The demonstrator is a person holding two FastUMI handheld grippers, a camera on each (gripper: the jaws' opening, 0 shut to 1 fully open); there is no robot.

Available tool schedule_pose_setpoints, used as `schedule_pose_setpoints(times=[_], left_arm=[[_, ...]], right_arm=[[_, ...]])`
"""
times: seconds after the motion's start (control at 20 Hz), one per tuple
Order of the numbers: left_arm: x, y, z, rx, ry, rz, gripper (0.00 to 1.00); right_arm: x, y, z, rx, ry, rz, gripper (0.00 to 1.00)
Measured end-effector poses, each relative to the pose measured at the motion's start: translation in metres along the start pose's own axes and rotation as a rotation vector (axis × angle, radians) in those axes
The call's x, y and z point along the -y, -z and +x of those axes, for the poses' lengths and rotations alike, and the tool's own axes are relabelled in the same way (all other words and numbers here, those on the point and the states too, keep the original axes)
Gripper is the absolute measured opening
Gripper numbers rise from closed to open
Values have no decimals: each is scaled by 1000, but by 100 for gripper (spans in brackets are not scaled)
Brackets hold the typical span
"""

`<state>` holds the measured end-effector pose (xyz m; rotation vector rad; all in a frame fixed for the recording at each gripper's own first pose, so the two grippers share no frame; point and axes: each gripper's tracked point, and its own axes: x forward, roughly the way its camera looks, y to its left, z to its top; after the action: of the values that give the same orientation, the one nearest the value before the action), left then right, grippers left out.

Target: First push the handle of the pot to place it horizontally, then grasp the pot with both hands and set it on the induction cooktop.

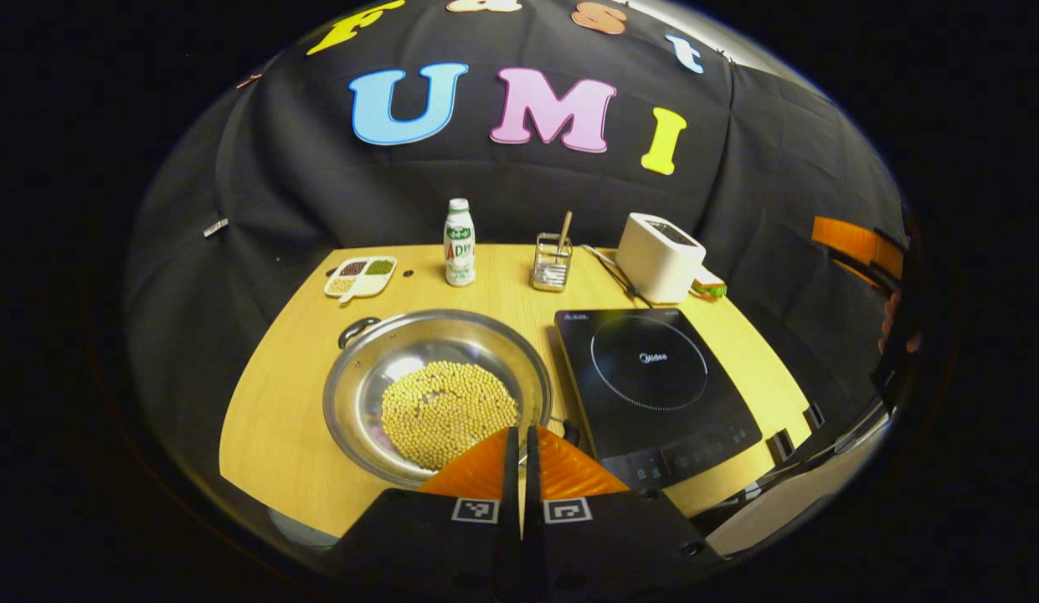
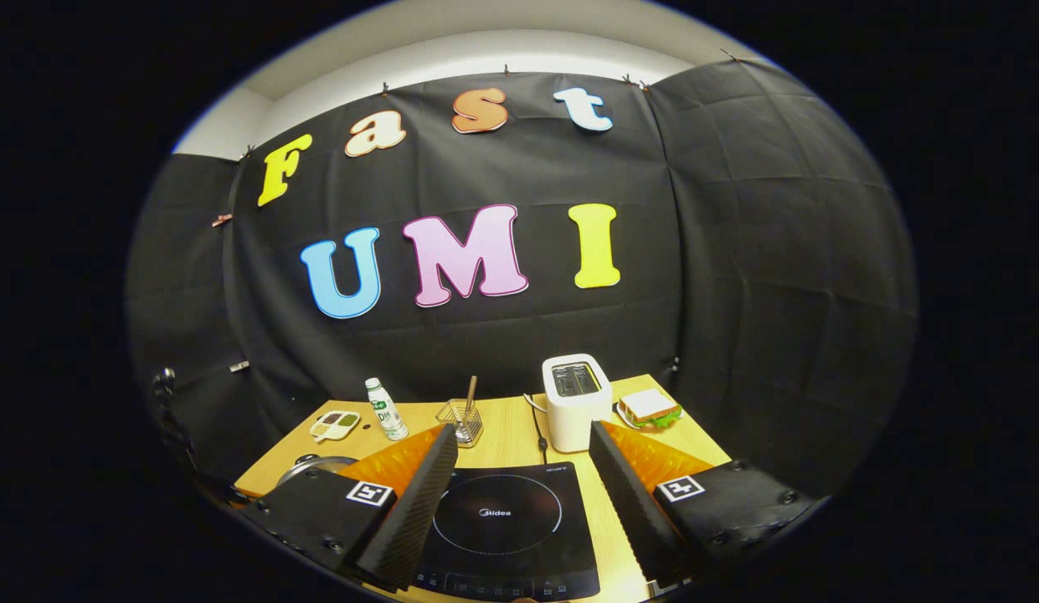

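Left hand-held gripper (image 1: 520,435) closed | one pot (image 1: 352,394) | one induction cooktop (image 1: 653,377) | one toaster (image 1: 657,255)

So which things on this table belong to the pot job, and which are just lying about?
Job:
pot of beans
its handle
induction cooktop
left gripper, shut
right gripper, open

Lying about:
bottle
divided dish
wire holder
toaster
sandwich

The light wooden table (image 1: 268,435) carries a steel pot of yellow beans (image 1: 439,394), a black induction cooktop (image 1: 653,377), a white toaster (image 1: 658,255), a white bottle (image 1: 459,243), a wire utensil holder (image 1: 552,261), a divided snack tray (image 1: 360,276), and what looks like a sandwich (image 2: 649,406).
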<state>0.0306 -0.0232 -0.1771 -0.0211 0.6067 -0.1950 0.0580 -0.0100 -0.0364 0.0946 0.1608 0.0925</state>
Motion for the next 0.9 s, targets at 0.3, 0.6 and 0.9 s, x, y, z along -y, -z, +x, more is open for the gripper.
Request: schedule_pose_setpoints(times=[0.3, 0.6, 0.9], left_arm=[[-9, 39, 22, -98, -17, 69, 4], [-7, 78, 49, -237, 6, 143, 5], [4, 90, 74, -285, 29, 193, 5]], right_arm=[[20, 3, 6, -12, 35, 10, 99], [37, 7, 5, -19, 61, -19, 99], [38, 1, 3, 6, 54, -81, 99]])
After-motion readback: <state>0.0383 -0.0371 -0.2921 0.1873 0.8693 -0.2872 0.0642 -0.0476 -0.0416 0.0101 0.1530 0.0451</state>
